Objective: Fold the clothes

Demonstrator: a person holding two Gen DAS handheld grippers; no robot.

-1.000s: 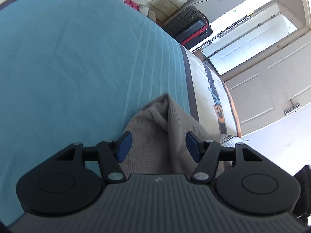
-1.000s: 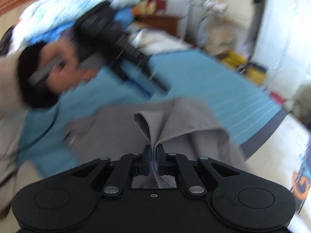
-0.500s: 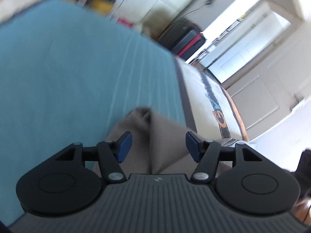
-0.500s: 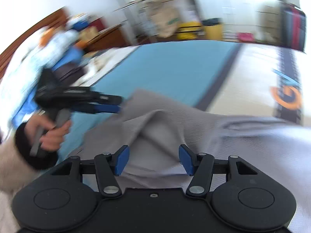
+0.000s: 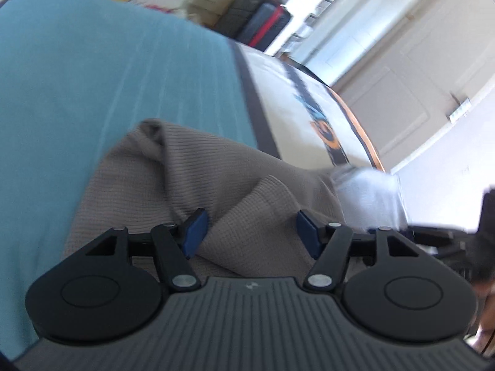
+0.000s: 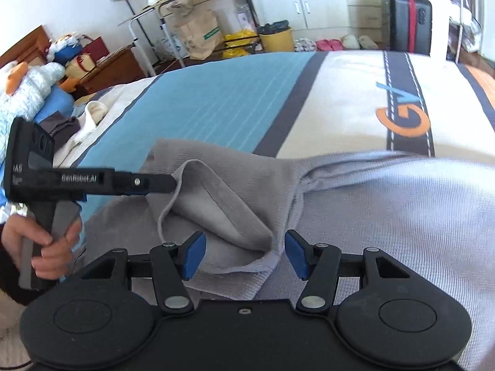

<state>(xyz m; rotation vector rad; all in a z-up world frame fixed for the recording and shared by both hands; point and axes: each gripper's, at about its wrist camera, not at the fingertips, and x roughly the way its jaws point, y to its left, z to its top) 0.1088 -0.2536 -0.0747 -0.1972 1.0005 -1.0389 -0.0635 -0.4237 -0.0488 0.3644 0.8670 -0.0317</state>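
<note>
Your right gripper [image 6: 245,254] is spread wide, blue pads either side of a folded ridge of the grey waffle-knit garment [image 6: 355,216], gripping nothing. Your left gripper [image 5: 250,235] gapes wide over the same rumpled cloth, which lies on the teal-and-cream striped bedspread [image 6: 216,92].

Garment [image 6: 235,185] lies on the bed [image 6: 346,92], right under and ahead of your right gripper [image 6: 245,253], a raised fold between its spread fingers [image 6: 194,255]. Left gripper [image 6: 161,182] sits to the left, tip at the fold's edge. Suitcase [image 6: 408,20] stands beyond the bed's far side.
</note>
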